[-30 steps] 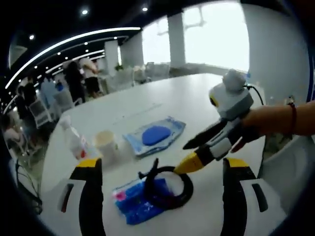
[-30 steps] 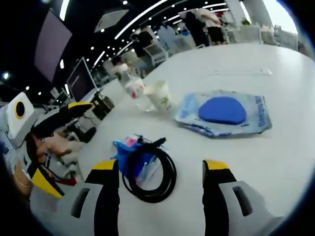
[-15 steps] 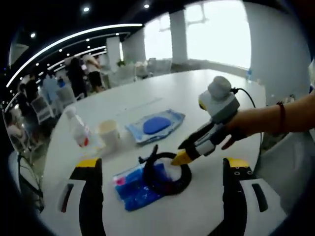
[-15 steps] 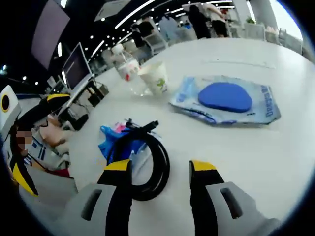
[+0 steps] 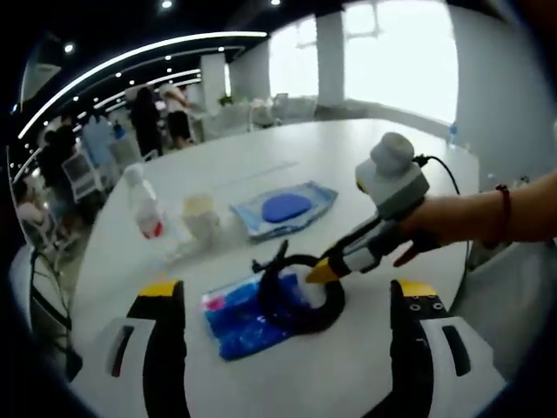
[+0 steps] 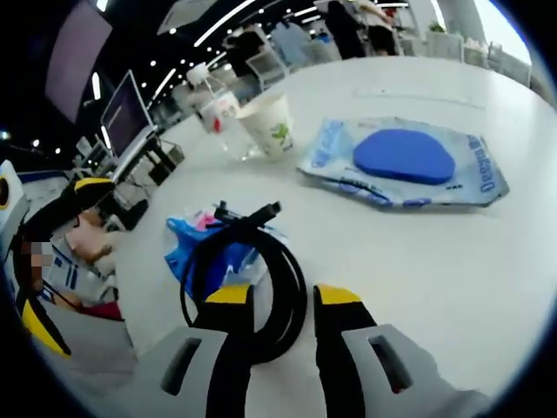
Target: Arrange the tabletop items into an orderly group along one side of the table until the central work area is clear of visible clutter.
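The right gripper [image 6: 283,296] pinches the coiled black cable [image 6: 287,287], which lies partly on a blue packet [image 6: 187,252] near the white bench's [image 6: 452,261] edge. The left gripper [image 5: 283,292] hangs spread wide before the coil. Beyond stand a paper cup [image 6: 270,122], a bottle [image 6: 216,109] and a blue-pad pouch [image 6: 405,161].

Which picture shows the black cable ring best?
The right gripper view: the black cable ring sits close and large, between the right tool tips. In the left gripper view the ring looks smaller, partly behind that tool.
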### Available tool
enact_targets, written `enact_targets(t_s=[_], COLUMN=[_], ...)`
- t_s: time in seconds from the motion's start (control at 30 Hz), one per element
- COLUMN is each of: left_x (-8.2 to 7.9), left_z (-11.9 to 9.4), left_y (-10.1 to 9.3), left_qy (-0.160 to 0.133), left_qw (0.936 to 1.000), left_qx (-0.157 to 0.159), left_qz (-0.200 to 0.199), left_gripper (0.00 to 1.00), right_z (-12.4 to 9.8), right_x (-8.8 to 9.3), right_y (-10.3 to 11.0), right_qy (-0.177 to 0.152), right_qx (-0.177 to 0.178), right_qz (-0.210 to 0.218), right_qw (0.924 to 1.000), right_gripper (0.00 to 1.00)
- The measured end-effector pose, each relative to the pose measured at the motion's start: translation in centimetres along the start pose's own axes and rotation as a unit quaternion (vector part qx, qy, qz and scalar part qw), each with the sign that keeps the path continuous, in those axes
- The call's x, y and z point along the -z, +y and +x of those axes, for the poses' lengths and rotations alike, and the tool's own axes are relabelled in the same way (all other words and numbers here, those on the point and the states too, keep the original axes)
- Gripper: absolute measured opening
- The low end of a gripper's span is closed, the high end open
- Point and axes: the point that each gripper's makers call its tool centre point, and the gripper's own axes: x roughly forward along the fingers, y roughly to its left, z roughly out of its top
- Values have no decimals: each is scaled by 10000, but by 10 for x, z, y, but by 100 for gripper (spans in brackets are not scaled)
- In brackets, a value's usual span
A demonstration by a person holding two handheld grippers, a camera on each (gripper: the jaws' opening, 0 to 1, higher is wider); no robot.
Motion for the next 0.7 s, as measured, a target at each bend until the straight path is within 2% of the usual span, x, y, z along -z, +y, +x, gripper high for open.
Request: enact_targets(t_s=[0.03,0.1,0.27,0.37,0.5,0.63,0.7], left_x=[1,3,7,3,5,5,5], left_z=[1,1,3,3,4,3,3], left_y=[1,1,0,-2,-3,-3,-2], left_qy=[8,12,81,-70,-49,-50,-61], left_qw=[9999,9999,9999,9996,9995,9996,9996], left_qx=[-46,-42,-27,51,85,64,55], left_qz=[-89,-97,-121,-287,-301,-288,-287], left_gripper=[91,88,88,83,84,84,83], right_z=[-1,-2,-2,-4,-4,-6,-7], right_x=[1,-1,-1,1,2,6,6], right_y=[-1,-1,-5,-8,-10,-4,-2], right_qy=[33,21,35,81,65,144,131], right_qx=[49,65,179,306,346,113,51], right_qz=[86,259,566,694,915,1304,1300], right_qw=[9999,9996,9982,9971,9952,9913,9914], right_gripper=[16,15,12,9,8,7,7])
